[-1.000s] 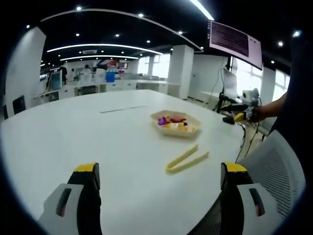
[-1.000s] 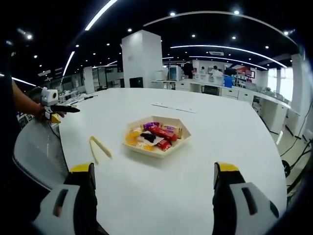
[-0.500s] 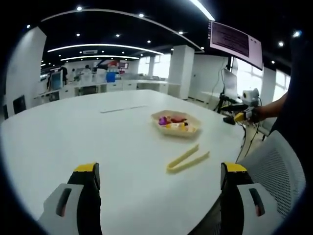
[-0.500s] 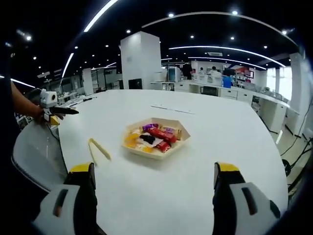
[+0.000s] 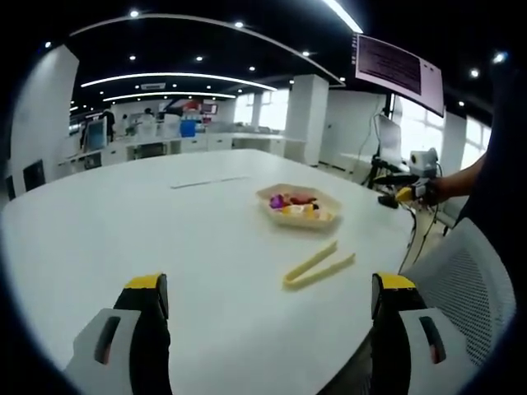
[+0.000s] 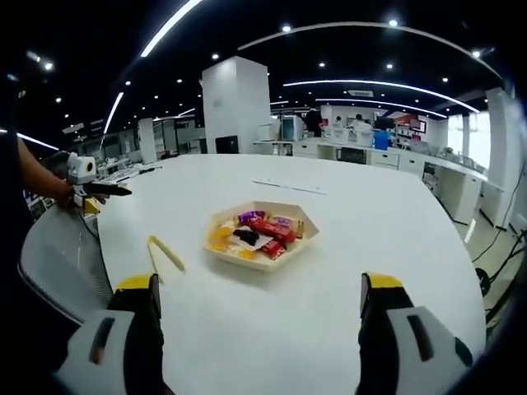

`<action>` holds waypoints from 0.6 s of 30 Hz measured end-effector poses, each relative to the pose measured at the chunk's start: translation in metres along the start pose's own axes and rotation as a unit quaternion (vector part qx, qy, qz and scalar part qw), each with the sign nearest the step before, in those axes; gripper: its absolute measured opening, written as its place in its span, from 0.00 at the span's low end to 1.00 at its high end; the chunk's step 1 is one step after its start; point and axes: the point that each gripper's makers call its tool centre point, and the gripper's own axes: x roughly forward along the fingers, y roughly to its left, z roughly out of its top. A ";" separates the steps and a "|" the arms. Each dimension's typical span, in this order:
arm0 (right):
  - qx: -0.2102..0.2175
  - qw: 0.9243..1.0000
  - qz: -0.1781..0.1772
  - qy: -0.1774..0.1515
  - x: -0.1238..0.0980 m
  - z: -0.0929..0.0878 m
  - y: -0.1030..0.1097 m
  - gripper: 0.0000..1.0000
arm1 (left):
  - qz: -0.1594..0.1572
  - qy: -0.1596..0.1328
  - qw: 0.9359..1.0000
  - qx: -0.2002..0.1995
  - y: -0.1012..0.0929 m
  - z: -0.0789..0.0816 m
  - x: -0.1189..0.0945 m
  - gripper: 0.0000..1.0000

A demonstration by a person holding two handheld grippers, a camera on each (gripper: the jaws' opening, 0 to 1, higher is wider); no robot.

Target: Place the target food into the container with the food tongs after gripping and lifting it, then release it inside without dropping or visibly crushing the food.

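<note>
Yellow plastic food tongs [image 6: 165, 254] lie on the white worktop [image 6: 329, 296] at 9 o'clock of the tan hexagonal tray of wrapped snacks [image 6: 260, 233]. Both tools [image 5: 268, 317] [image 6: 259, 317] hover spread apart, empty; 1 should approach the tongs squarely.

Bare white table [image 6: 387, 239] lies open ahead of my right gripper [image 6: 257, 304], its jaws spread wide. The tray of snacks [image 6: 261, 234] sits mid-table, the yellow tongs [image 6: 165, 253] apart beside it, with open tabletop all round both.
</note>
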 end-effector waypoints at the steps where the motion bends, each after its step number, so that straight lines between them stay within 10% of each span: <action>1: -0.001 1.000 -0.001 0.000 0.001 0.001 0.000 1.00 | 0.000 -0.001 1.000 0.000 0.000 0.000 0.000 0.99; 18: 0.002 1.000 -0.002 -0.003 0.005 0.003 0.001 1.00 | 0.003 -0.003 1.000 -0.005 0.004 0.000 0.000 0.99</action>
